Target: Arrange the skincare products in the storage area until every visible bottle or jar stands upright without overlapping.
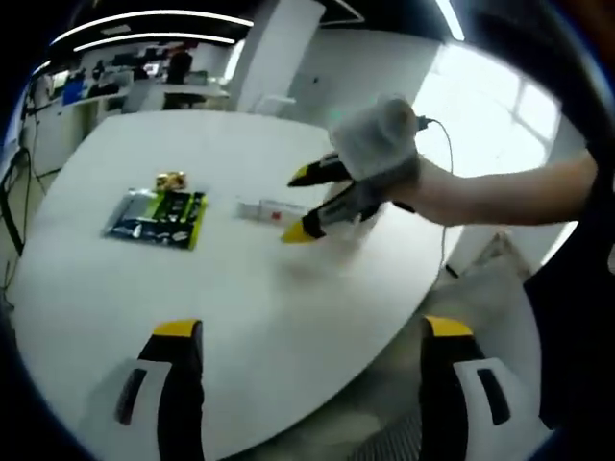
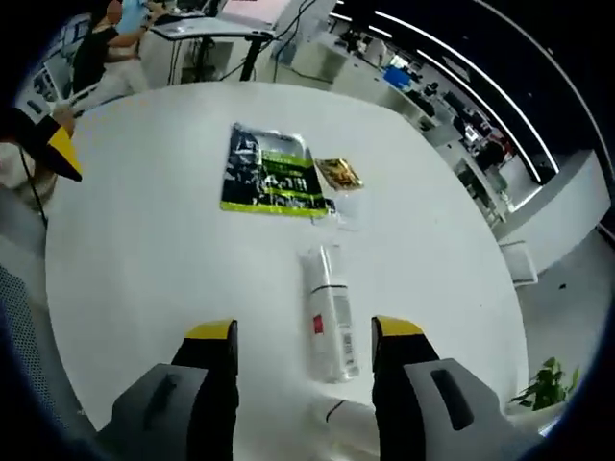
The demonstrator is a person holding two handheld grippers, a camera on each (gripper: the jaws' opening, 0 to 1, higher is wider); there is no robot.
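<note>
The right claw (image 2: 303, 336) stands spread over a clear bottle (image 2: 329, 312) lying flat on the white bench (image 2: 144, 250), near a green sachet (image 2: 269, 173). It looks light, stiff and slippery; grip mid-body. Its label has a red mark, writing unreadable. The left claw (image 1: 307, 331) hangs spread, holding nothing.

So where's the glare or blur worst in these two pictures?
Left gripper view: window light washes out the upper right, and the right gripper looks motion-blurred. Right gripper view: even lighting, the lying bottle fairly sharp, the table edge bent by fisheye.
</note>
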